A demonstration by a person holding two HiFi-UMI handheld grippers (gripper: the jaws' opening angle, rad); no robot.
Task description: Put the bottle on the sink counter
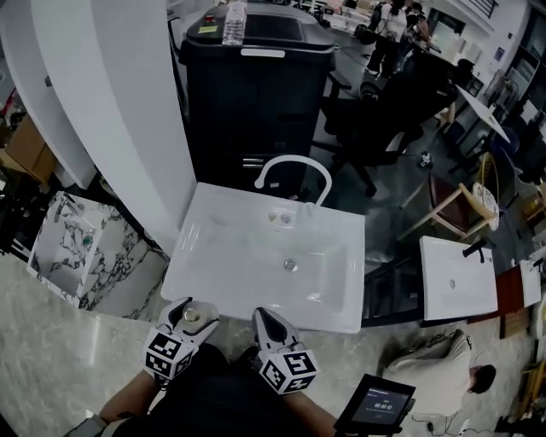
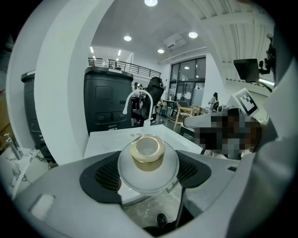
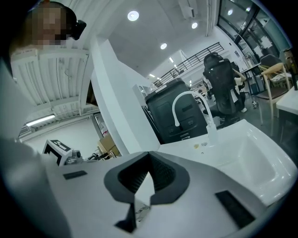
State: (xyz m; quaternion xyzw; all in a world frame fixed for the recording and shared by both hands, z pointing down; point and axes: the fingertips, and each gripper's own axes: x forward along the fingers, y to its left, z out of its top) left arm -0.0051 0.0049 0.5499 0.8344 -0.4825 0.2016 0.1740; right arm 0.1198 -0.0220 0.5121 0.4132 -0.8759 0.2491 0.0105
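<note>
A small white bottle with a gold cap (image 2: pixel 147 155) sits upright between the left gripper's (image 2: pixel 148 179) dark pads, and that gripper is shut on it. In the head view the bottle (image 1: pixel 193 315) and the left gripper (image 1: pixel 191 311) hover at the near left corner of the white sink (image 1: pixel 201 224). The right gripper (image 1: pixel 267 319) is beside them at the sink's near edge. In its own view the right gripper (image 3: pixel 148 175) is shut with nothing between the pads. The curved white faucet (image 1: pixel 294 169) stands on the sink's far rim.
A black machine (image 1: pixel 256 85) with a clear water bottle (image 1: pixel 234 21) on top stands behind the sink. A white pillar (image 1: pixel 128 111) rises at left. Marble surface (image 1: pixel 51 358) lies near left. A tablet (image 1: pixel 375 404) and a second basin (image 1: pixel 456 277) are at right.
</note>
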